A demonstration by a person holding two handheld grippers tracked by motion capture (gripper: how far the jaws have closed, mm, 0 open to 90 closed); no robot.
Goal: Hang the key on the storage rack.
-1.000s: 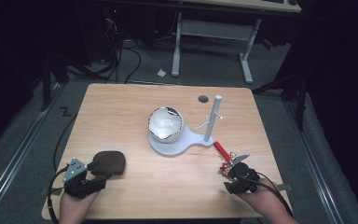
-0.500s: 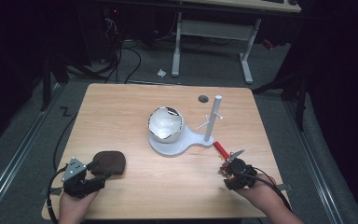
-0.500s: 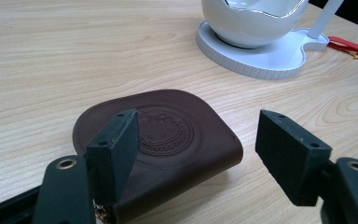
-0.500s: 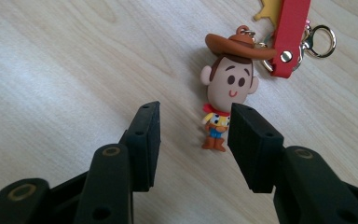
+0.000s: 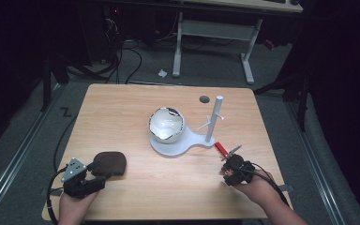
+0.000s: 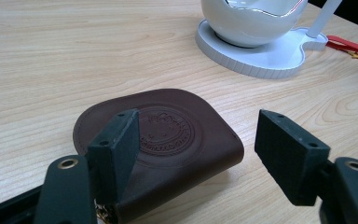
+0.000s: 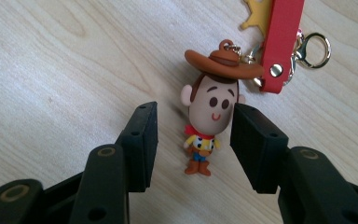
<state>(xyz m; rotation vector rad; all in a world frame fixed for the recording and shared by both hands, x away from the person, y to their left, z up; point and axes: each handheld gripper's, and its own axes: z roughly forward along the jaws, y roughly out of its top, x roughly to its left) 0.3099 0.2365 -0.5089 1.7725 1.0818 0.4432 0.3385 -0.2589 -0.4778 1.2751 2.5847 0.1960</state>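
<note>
the right gripper [image 7: 191, 140] is hovering at the table's five o'clock, its jaws released and just reopening a little around the cowboy figure keychain [image 7: 209, 109], which is lying flat between them, one pad almost brushing its head. the left gripper [image 6: 196, 154] is waiting open-jawed over the brown leather pouch [image 6: 168, 140] at seven o'clock. closing off-centre could be squeezing the rounded head sideways, so the keychain skids out across the table [image 5: 136, 103].

Small cowboy figure keychain [image 7: 204, 122]: brown hat, yellow shirt, red strap [image 7: 281, 43]. Dark brown leather pouch [image 6: 168, 144]: embossed round emblem. White glossy globe on white stand [image 5: 168, 127]. Pale woodgrain tabletop [image 5: 122, 108].
</note>
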